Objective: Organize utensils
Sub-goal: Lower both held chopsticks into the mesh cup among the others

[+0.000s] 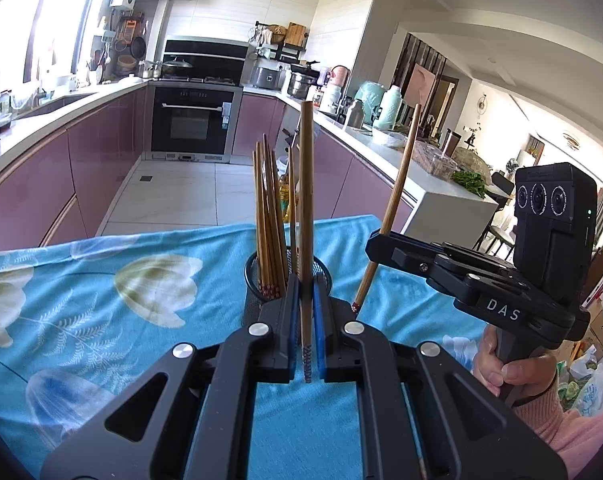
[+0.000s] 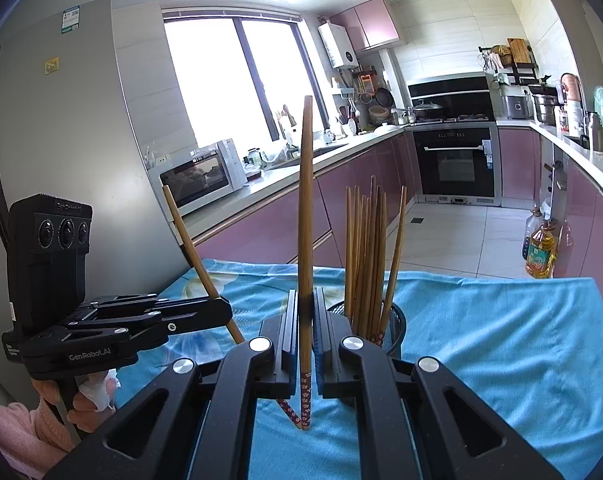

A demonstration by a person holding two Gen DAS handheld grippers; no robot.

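Note:
A black mesh holder point(image 1: 253, 292) point(image 2: 397, 322) stands on the table's blue flowered cloth point(image 1: 141, 280) point(image 2: 501, 340), and several wooden chopsticks point(image 1: 269, 216) point(image 2: 365, 256) stand in it. My left gripper point(image 1: 306, 284) point(image 2: 225, 308) is shut on one upright chopstick point(image 1: 306, 200) point(image 2: 193, 248), right in front of the holder. My right gripper point(image 2: 306, 292) point(image 1: 375, 240) is shut on another chopstick point(image 2: 306, 208) point(image 1: 399, 196), just left of the holder in its own view. Both held chopsticks have their patterned ends down.
A person's hand point(image 1: 501, 368) holds the right gripper's handle. Beyond the table's far edge lie a tiled floor, pink cabinets and an oven point(image 1: 193, 120). Oil bottles point(image 2: 539, 252) stand on the floor at right. A fridge point(image 2: 61, 120) and microwave point(image 2: 201, 176) stand at left.

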